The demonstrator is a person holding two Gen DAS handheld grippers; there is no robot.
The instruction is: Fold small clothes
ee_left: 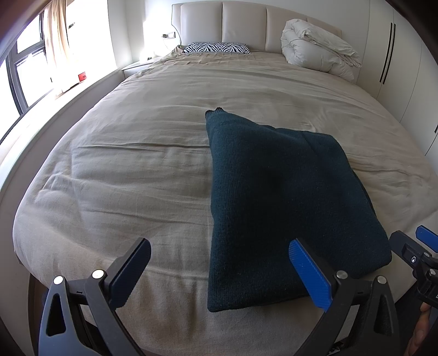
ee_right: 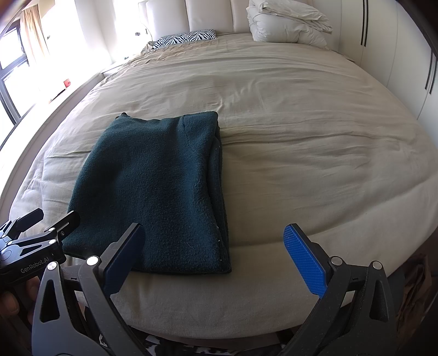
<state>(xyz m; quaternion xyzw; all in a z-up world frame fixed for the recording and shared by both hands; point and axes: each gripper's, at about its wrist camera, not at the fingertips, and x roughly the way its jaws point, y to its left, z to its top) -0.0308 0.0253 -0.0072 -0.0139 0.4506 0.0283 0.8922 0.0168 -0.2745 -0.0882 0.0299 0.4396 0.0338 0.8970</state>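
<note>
A dark teal fleece garment (ee_left: 276,197) lies folded into a long rectangle on the beige bed cover (ee_left: 137,169), its near end close to the bed's foot. In the right wrist view the same garment (ee_right: 156,186) sits left of centre. My left gripper (ee_left: 221,273) is open just above the bed's near edge, its right finger over the garment's near end, nothing held. My right gripper (ee_right: 216,260) is open too, hovering at the garment's near right corner, empty. The left gripper (ee_right: 35,235) also shows at the left edge of the right wrist view.
A zebra-print pillow (ee_left: 216,48) and a rolled white duvet (ee_left: 317,46) lie at the padded headboard (ee_left: 243,24). Windows with curtains (ee_left: 57,38) run along the left; white wardrobe doors (ee_left: 388,54) stand on the right. A hand (ee_right: 11,301) holds the left gripper.
</note>
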